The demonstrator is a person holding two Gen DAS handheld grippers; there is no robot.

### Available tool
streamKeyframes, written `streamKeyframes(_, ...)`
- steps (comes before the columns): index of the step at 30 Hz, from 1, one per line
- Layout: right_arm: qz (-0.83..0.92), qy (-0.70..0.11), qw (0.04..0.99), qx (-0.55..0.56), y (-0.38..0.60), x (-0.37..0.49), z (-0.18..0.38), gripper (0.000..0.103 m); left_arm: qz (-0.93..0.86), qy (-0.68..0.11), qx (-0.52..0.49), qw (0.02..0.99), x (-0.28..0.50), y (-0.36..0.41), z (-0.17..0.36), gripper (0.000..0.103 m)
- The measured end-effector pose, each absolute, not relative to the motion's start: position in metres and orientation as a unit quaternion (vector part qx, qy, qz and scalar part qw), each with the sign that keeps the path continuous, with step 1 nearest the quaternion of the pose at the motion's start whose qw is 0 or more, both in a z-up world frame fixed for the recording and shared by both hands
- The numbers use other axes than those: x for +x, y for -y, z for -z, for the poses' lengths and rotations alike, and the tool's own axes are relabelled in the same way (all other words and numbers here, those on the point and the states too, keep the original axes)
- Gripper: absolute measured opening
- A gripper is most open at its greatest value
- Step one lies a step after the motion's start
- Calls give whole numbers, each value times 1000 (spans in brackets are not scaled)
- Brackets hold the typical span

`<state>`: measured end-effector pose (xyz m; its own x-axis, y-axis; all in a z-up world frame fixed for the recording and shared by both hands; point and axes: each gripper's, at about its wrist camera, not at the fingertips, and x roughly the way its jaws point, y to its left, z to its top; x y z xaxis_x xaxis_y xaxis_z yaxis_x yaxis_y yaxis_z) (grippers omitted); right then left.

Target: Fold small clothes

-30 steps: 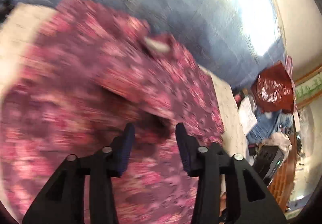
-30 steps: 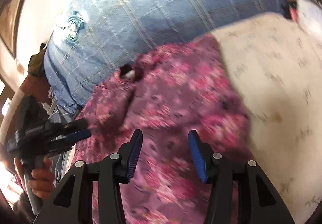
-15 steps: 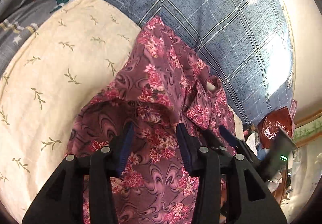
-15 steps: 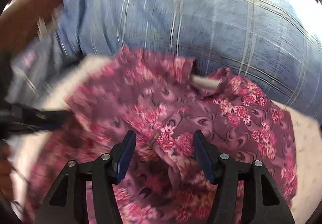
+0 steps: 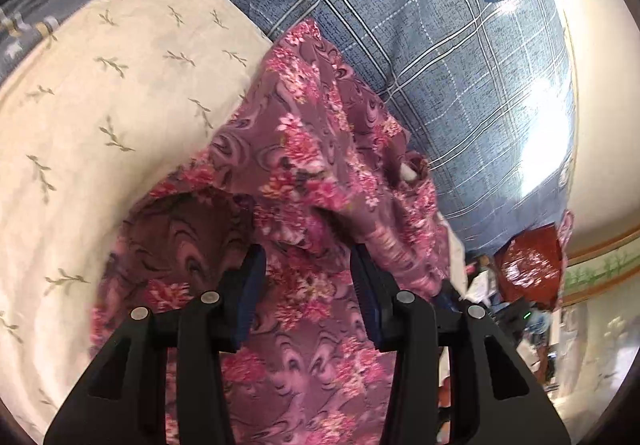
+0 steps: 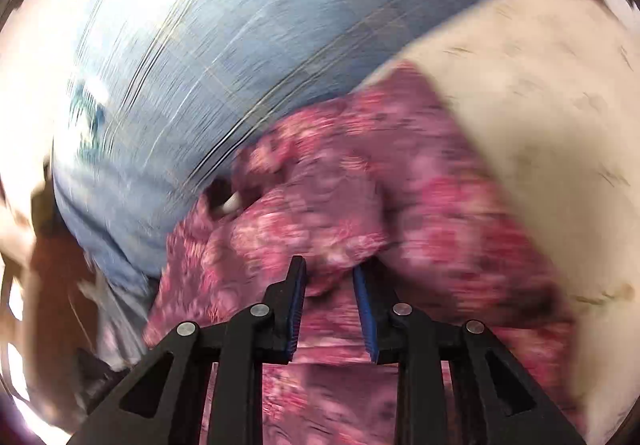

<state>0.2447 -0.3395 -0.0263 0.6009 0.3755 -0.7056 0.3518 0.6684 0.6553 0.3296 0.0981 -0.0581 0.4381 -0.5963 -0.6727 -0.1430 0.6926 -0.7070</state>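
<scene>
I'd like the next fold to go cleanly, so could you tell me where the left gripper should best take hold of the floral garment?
Probably the raised fold of the floral garment just ahead of the left gripper, approached straight forward: that ridge stands up off the cream pillow, so the open fingers could pinch it.

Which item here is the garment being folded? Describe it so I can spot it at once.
Find the cream leaf-print sheet beside the blue plaid bedding. The garment lies crumpled where they meet. It alone is maroon with pink flowers.
</scene>
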Motion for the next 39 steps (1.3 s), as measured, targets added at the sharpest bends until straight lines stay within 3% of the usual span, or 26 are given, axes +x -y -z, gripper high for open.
streamKeyframes(2,-18,-424,794,435,349,238,27,31,146,-510,-367,764,331,-98,59,42)
streamKeyframes(5,-28,-416,795,441,346,241,27,58,137,-510,-367,766,334,-97,61,42)
streamKeyframes(8,-30,-430,794,429,334,259,32,58,134,-506,-371,767,333,-99,61,42)
streamKeyframes(10,-29,-434,796,421,327,269,32,51,130,-505,-374,767,331,-102,61,42)
streamKeyframes(11,-48,-431,797,420,323,274,30,16,129,-505,-375,766,331,-104,61,42)
streamKeyframes(12,-68,-432,797,417,319,280,26,6,128,-504,-376,767,330,-106,60,42)
streamKeyframes(16,-73,-356,823,437,348,264,-9,6,125,-496,-382,770,328,-112,59,42)
streamKeyframes(25,-20,-398,794,459,388,236,31,6,122,-510,-397,753,349,-89,74,47)
streamKeyframes(26,-22,-399,794,458,386,241,31,6,119,-507,-399,754,352,-89,74,44)
streamKeyframes(27,-26,-400,794,458,385,245,28,6,110,-504,-394,761,356,-90,72,22)
streamKeyframes(28,-33,-398,793,460,381,250,27,6,106,-500,-388,767,358,-91,69,10)
streamKeyframes(29,-51,-382,795,469,384,249,15,6,105,-494,-385,773,360,-92,65,4)
streamKeyframes(33,-88,-324,821,462,384,248,-17,6,84,-476,-372,793,362,-99,56,4)
streamKeyframes(37,-39,-439,796,414,372,252,33,6,53,-513,-335,788,363,-95,73,4)
streamKeyframes(39,-40,-457,782,422,373,240,51,7,63,-522,-334,783,356,-98,75,4)
